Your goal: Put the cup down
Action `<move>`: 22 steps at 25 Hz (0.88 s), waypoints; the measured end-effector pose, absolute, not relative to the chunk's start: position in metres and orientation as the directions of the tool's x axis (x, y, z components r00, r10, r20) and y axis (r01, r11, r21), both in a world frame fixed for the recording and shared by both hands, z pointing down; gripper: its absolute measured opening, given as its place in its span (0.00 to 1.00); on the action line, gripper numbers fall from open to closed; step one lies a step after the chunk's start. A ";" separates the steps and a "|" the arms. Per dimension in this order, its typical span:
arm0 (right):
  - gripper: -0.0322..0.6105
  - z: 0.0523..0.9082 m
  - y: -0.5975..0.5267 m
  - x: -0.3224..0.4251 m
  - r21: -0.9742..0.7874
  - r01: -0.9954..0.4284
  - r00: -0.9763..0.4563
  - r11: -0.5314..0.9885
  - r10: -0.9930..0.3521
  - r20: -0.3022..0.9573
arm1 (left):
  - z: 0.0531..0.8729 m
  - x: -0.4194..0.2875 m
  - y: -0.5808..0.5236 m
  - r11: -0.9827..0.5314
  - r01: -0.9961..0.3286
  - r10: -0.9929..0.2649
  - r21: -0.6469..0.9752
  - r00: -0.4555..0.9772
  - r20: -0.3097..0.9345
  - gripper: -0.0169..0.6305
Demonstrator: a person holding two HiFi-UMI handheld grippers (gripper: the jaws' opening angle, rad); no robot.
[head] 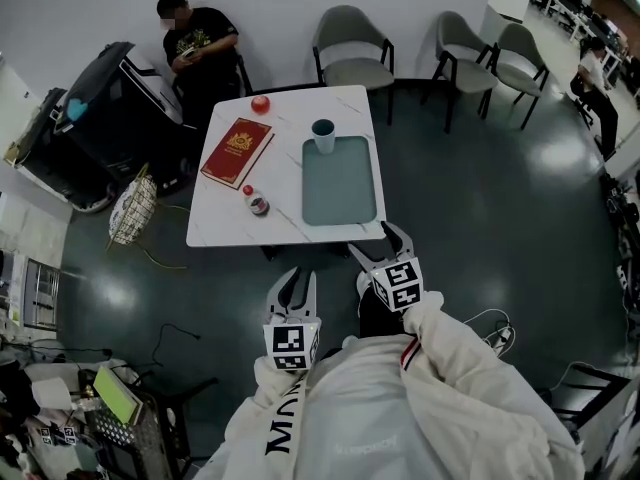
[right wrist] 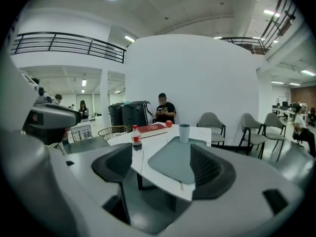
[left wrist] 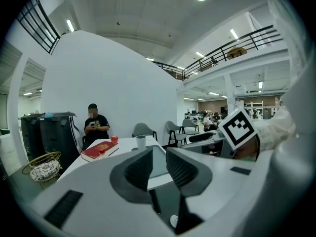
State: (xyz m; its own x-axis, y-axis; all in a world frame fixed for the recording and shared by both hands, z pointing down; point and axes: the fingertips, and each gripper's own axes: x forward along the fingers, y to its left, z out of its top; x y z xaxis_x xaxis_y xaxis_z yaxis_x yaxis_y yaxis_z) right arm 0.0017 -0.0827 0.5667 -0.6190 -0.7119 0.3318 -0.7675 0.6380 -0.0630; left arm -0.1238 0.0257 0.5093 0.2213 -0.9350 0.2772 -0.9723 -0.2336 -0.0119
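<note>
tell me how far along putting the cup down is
Done, it seems: the cup stands upright on the table, at the far edge of the tray. In hand: nothing. The left gripper and right gripper are open, empty, at the table's near side. Left: nothing that shows.

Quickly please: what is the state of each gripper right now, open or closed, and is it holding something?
Left gripper: open by a narrow gap, holding nothing.
Right gripper: wide open, holding nothing.
</note>
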 end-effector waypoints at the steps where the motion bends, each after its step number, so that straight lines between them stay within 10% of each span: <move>1: 0.63 0.562 -0.078 0.003 -0.074 -0.769 -0.621 0.635 -0.713 0.326 | 0.509 -0.122 0.028 -0.235 -0.972 -0.935 -0.011 0.223 0.276 0.17; 6: 0.63 0.527 -0.051 0.006 -0.102 -0.767 -0.634 0.634 -0.723 0.276 | 0.504 -0.115 0.043 -0.242 -0.970 -0.933 -0.003 0.232 0.275 0.17; 22: 0.17 0.460 -0.012 0.045 -0.148 -0.783 -0.623 0.605 -0.760 0.185 | 0.466 -0.077 0.036 -0.288 -0.958 -0.935 -0.007 0.280 0.217 0.17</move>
State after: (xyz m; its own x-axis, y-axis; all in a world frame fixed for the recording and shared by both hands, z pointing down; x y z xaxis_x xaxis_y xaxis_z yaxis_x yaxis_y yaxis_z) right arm 0.0449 -0.0124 0.4597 -0.6225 -0.7604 0.1850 -0.7826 0.6047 -0.1479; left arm -0.0774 0.0359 0.4657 0.2795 -0.9352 0.2173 -0.9576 -0.2879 -0.0070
